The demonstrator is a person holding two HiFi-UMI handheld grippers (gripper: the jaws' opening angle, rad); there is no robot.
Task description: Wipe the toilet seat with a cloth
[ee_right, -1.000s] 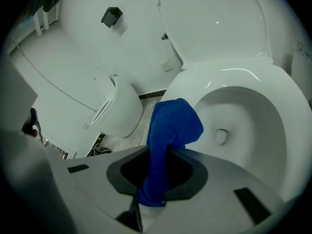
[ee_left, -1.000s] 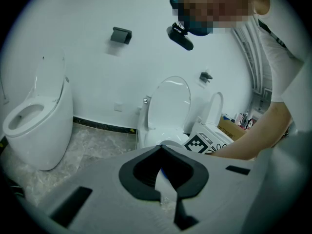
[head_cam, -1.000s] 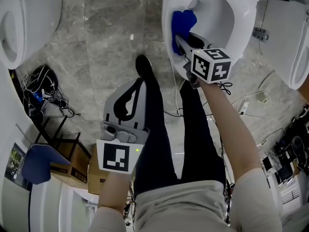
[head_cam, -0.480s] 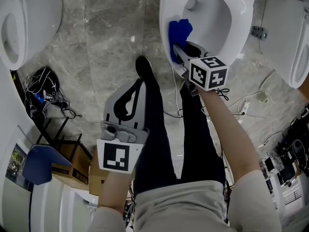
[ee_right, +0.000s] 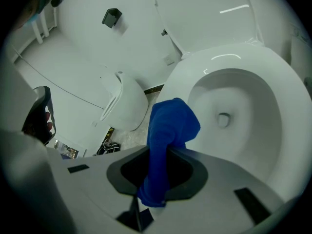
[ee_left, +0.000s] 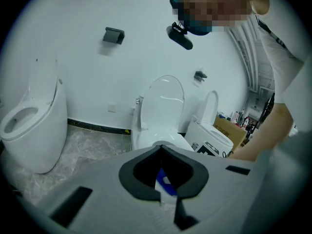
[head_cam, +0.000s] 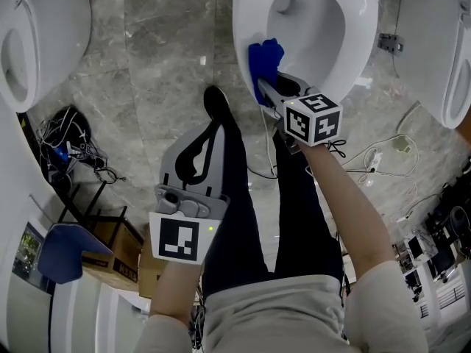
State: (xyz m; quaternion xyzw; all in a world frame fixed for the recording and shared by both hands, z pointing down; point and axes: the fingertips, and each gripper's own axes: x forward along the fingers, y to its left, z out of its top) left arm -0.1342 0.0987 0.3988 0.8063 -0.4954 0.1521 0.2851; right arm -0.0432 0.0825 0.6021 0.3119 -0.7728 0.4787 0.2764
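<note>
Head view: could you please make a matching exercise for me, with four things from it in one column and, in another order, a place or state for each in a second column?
Things:
1. crumpled blue cloth
2. grey plastic left claw
3. white oval toilet seat
4. brown cardboard box

Places or states:
A. on the floor, at the picture's lower left
B. pinched in the right claw, at the seat's rim
C. shut and empty, over the person's leg
D. around the open bowl, at the top

Pairs: 1-B, 2-C, 3-D, 4-A.
</note>
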